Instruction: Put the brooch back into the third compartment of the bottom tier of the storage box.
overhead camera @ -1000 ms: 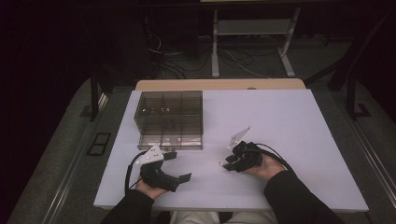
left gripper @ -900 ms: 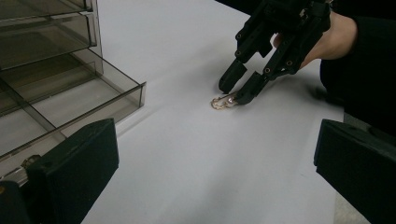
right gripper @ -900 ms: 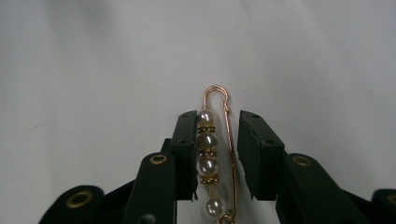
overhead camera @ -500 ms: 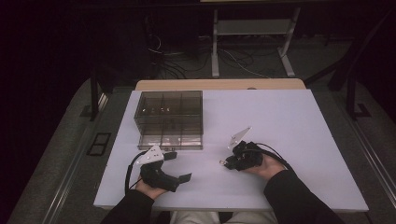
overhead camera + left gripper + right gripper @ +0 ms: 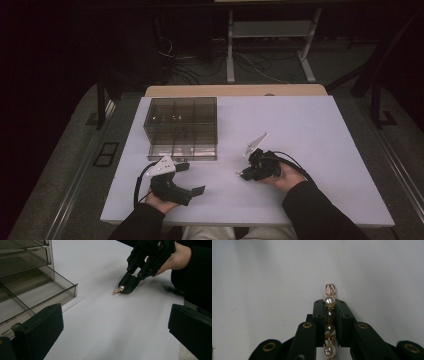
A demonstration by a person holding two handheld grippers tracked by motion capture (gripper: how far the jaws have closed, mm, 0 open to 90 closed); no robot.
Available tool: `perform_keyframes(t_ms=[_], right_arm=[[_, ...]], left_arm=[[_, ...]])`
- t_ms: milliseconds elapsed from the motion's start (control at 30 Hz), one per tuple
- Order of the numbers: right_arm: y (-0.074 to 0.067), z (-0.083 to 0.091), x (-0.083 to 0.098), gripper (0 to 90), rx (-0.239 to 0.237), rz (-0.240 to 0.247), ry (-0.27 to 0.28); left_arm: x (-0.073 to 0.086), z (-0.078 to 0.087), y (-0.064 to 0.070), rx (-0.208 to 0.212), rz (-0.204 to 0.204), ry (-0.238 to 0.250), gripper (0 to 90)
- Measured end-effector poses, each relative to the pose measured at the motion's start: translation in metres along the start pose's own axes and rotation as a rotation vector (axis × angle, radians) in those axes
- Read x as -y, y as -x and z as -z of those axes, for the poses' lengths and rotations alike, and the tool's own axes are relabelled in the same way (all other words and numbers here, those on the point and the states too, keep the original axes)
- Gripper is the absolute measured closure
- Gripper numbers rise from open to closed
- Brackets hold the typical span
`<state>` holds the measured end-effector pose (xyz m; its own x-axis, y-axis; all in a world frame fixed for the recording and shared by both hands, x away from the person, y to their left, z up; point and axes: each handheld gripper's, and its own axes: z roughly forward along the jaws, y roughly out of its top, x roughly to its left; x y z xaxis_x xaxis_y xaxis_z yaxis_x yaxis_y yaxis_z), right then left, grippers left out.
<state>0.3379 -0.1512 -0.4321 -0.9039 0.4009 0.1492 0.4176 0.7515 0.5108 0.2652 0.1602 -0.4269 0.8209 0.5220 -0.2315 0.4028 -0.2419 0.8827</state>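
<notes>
R gripper (image 5: 329, 305) clamped on pearl hairpin (image 5: 329, 315), jaws just closed, low on desk (image 5: 320, 130) for pickup. L gripper (image 5: 192, 179) jaws apart, idle near open organizer box (image 5: 181, 127), prob destination.

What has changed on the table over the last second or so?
The right hand-held gripper has just been closing its jaws and is now shut on the pearl hair clip, whose small copper loop pokes out past the tips just above the white table. Neither hand has visibly shifted. The left hand-held gripper lies open as before, and the clear organiser box with its pulled-out drawer has not moved.
</notes>
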Motion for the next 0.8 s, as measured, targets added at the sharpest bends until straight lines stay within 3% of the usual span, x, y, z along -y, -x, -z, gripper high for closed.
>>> perform_keyframes(t_ms=[133, 367, 800], right_arm=[[0.0, 0.002, -0.002, 79.1, 0.013, -0.021, 0.004], [0.003, 0.009, -0.008, 79.2, -0.004, -0.057, 0.029], [0.005, 0.02, -0.02, 79.2, 0.003, -0.052, 0.074]], left_arm=[[0.0, 0.0, 0.0, -0.001, 0.001, 0.0, 0.0], [0.0, 0.0, 0.0, 0.0, 0.0, 0.0, 0.0], [0.0, 0.0, 0.0, 0.002, 0.001, 0.0, 0.0]])
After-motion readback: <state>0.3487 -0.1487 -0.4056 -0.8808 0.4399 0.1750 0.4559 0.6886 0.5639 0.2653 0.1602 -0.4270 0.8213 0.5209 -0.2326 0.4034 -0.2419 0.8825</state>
